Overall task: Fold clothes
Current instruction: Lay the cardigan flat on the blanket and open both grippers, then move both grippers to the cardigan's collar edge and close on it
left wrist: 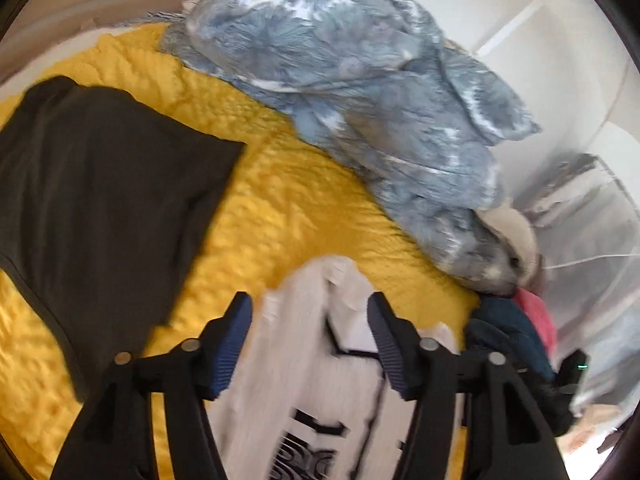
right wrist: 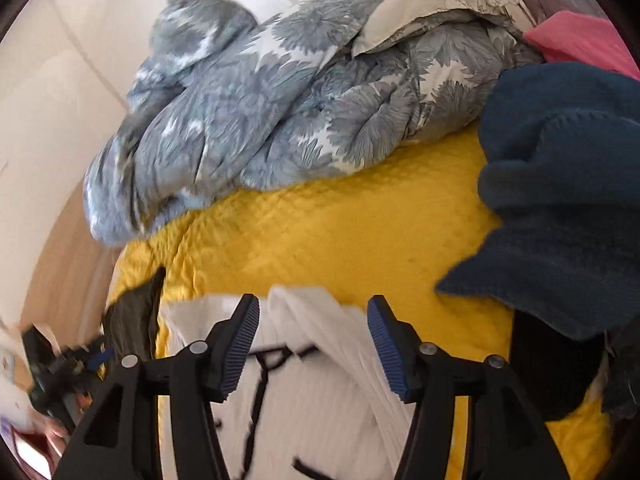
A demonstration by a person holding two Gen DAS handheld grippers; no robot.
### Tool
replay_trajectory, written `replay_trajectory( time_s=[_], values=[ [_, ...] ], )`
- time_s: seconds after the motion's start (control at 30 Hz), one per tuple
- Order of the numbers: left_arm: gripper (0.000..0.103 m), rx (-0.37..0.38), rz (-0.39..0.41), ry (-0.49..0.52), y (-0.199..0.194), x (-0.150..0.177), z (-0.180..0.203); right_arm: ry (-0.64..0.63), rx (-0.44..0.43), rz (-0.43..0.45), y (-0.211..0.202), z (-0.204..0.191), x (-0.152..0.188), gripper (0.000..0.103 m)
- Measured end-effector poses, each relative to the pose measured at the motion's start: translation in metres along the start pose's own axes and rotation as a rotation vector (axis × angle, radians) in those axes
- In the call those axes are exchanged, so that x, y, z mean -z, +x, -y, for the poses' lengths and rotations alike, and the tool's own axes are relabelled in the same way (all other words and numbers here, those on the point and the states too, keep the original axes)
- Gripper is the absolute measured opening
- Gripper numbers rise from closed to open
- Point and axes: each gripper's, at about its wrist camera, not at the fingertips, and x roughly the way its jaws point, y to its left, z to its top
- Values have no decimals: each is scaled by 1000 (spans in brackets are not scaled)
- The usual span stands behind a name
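Grippers are both hanging wide open over the bed, gripping nothing. Left gripper (left wrist: 310, 304) is showing ribbed blue pads (left wrist: 234, 344) on black plastic arms, with a white shirt (left wrist: 308, 380) lying below and between the fingers; contact can't be told. Right gripper (right wrist: 314, 306) is sitting the same way over that shirt (right wrist: 312, 392), jaws spread, fabric bunching into a ridge between them. Shirt is looking like ribbed knit with black line print, lying crumpled on the yellow cover (left wrist: 288, 200), which is quilted and bumpy. Dark garment (left wrist: 92, 192), smooth and flat with a near-square corner, is lying on the cover to the left, apart from the shirt. Navy fleece (right wrist: 560, 192), thick and fuzzy, is draping at the right edge, with a pink cloth (right wrist: 588, 40) behind it. Farther back, a puffy grey-blue duvet (left wrist: 380, 100) with floral print is heaping along the far side, a beige pillow (right wrist: 432, 4) tucking into it. Left view is motion-blurred.
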Motion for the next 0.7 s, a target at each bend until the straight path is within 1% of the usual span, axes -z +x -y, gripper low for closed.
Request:
replay_trajectory(
  time_s=[0.03, 0.07, 0.13, 0.17, 0.2, 0.3, 0.37, 0.4, 0.43, 0.5, 0.63, 0.67, 0.7],
  values=[
    [64, 16, -11, 1, 1, 4, 3, -7, -4, -16, 0, 1, 6, 59],
    [64, 23, -41, 11, 8, 9, 9, -8, -8, -38, 2, 1, 11, 59],
    [64, 12, -83, 46, 20, 16, 22, -7, 6, -88, 12, 0, 17, 59],
    [64, -9, -91, 63, 27, 17, 28, -15, 21, -101, 16, -2, 19, 59],
    [64, -35, -99, 82, 34, 18, 34, -40, 47, -95, 18, -7, 19, 59],
    [64, -167, -139, 146, 59, 14, 45, -163, 168, -65, 26, -25, 17, 59],
    [64, -170, -197, 150, 80, 8, 49, -261, 254, -88, 40, -36, 11, 59],
    [64, -169, -216, 162, 89, 5, 53, -300, 281, -100, 46, -41, 8, 59],
    [64, -173, -236, 176, 98, 3, 57, -321, 279, -112, 52, -45, 6, 59],
    [64, -221, -279, 216, 119, 1, 66, -359, 288, -123, 62, -52, 2, 58],
    [64, -270, -315, 217, 145, -2, 66, -417, 370, -106, 79, -59, -5, 58],
    [64, -277, -320, 220, 148, -2, 65, -426, 381, -108, 83, -60, -6, 58],
    [64, -274, -331, 216, 152, -3, 63, -426, 373, -121, 87, -59, -7, 58]
  ],
)
